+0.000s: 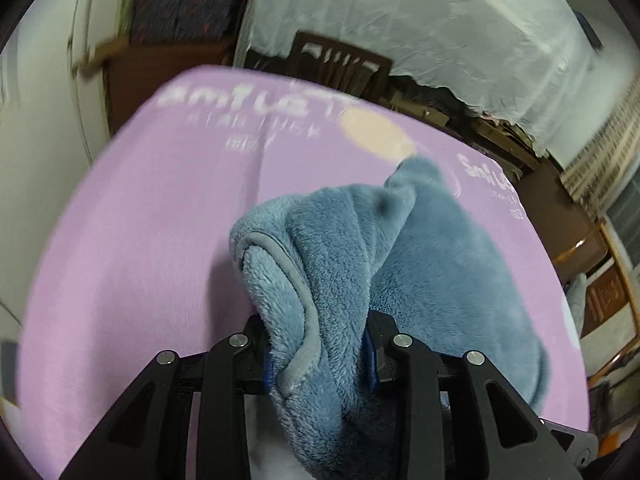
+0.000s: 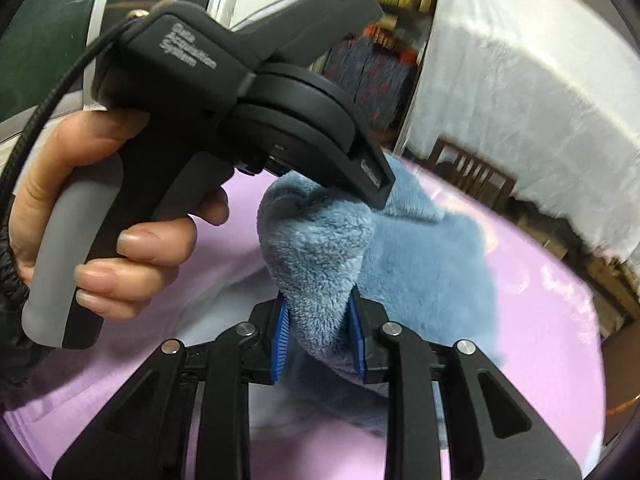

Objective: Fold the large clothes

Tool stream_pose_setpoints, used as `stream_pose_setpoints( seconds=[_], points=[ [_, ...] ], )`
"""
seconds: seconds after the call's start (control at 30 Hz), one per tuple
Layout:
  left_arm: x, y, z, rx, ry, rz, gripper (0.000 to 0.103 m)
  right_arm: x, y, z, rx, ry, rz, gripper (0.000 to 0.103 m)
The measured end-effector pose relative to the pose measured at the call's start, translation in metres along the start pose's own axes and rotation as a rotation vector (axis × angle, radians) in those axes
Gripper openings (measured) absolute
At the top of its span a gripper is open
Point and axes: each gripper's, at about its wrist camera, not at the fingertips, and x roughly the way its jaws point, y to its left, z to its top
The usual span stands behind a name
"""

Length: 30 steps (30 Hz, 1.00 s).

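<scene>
Fleece garment: blue plush fleece garment (image 1: pixel 340 264), bunched and lifted over the middle of the frame, trailing down to the lower right onto the cover.
Bench cover: lilac bench cover (image 1: pixel 140 240) with blurred white lettering at the upper centre; it fills most of both views.
Left gripper: left gripper (image 1: pixel 320 354) clamped narrowly on a hemmed fold of the fleece, blue pads pressing both sides.
Right gripper: right gripper (image 2: pixel 318 332) pinching another bunch of the same fleece between its blue pads.
Left hand: left hand (image 2: pixel 92 224) at the left of the right wrist view, wrapped round the grey handle.
Containers: cannot tell of any.
</scene>
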Motion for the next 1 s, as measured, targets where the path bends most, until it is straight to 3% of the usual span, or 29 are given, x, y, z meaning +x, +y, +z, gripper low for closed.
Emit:
stream_pose_setpoints(
  seconds=[0.07, 0.37, 0.53, 0.77, 0.87, 0.93, 1.0],
  points=[
    [0.005, 0.012, -0.004, -0.015, 0.007, -0.009, 0.037, 0.015, 0.003, -0.005, 0.009, 0.038, 0.021, 0.025],
    [0.017, 0.018, -0.011, -0.018, 0.015, 0.014, 0.048, 0.031, 0.028, -0.012, -0.042, 0.060, 0.018, 0.030],
    [0.015, 0.016, -0.017, -0.027, 0.001, 0.079, 0.068, 0.030, 0.027, -0.014, -0.021, 0.056, 0.038, 0.031],
    [-0.005, -0.006, -0.026, 0.039, -0.062, 0.193, 0.068, 0.007, 0.024, -0.020, 0.029, 0.060, 0.116, 0.039],
    [-0.019, -0.020, -0.035, 0.074, -0.104, 0.236, 0.069, -0.008, 0.018, -0.026, 0.055, 0.048, 0.147, 0.047],
    [-0.030, -0.026, -0.041, 0.084, -0.136, 0.258, 0.073, -0.017, 0.016, -0.032, 0.059, 0.041, 0.137, 0.054],
    [-0.040, -0.032, -0.046, 0.091, -0.170, 0.271, 0.073, -0.025, 0.014, -0.039, 0.053, 0.044, 0.104, 0.054]
  ],
)
